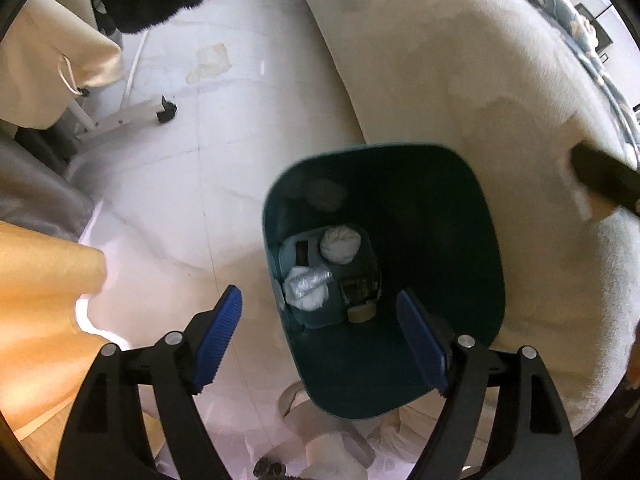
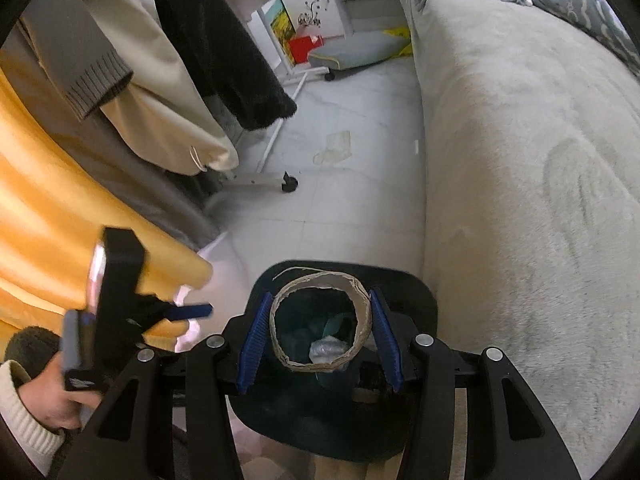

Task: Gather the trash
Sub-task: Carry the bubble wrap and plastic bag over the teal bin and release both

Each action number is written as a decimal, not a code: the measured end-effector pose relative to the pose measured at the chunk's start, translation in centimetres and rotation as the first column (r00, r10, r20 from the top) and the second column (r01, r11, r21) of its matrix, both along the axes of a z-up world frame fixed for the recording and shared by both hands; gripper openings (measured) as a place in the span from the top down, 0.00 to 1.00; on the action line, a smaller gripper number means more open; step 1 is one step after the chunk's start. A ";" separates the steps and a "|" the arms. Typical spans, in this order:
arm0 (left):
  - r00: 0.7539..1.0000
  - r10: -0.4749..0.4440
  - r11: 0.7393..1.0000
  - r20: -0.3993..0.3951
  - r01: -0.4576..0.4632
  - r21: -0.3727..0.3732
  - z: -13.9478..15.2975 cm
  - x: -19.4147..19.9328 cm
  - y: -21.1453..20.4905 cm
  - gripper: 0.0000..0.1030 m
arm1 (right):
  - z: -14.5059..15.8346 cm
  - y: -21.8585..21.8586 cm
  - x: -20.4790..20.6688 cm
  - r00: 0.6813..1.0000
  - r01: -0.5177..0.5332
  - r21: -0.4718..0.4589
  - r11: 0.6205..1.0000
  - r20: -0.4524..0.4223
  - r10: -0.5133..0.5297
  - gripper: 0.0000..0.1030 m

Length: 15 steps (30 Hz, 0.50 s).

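A dark green trash bin (image 1: 440,240) stands on the white floor beside a cream sofa. Inside lie a white crumpled tissue ball (image 1: 340,243), a silvery wrapper wad (image 1: 306,286) and a tape roll (image 1: 361,312). My left gripper (image 1: 320,338) is open and empty above the bin's near rim. My right gripper (image 2: 319,336) is shut on a cardboard ring (image 2: 320,322), a tape core, held over the bin (image 2: 416,296) opening. The left gripper (image 2: 120,300) and the hand holding it show at the left of the right wrist view.
A cream sofa (image 2: 520,200) fills the right side. A clothes rack on castors (image 2: 289,182) with hanging coats stands left, beside an orange curtain (image 2: 60,220). A flat scrap of wrapper (image 2: 336,146) lies on the floor further off. White rolls (image 1: 328,448) lie by the bin's base.
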<state>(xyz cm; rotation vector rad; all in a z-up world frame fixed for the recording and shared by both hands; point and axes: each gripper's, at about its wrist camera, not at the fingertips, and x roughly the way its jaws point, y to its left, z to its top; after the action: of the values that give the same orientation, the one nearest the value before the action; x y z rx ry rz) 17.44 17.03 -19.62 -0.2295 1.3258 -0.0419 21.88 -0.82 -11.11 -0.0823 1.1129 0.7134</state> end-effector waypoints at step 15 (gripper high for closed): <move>0.964 0.071 0.997 0.258 -0.064 -0.036 5.8 -1.7 2.8 0.34 | -4.6 4.1 -1.8 0.995 -0.084 -0.156 0.984 -0.066 0.075 0.51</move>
<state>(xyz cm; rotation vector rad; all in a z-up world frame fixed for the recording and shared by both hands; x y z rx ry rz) 15.77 19.85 -13.84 -0.2822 1.0569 -0.0315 20.09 3.26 -15.70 -0.2437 1.2283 0.7008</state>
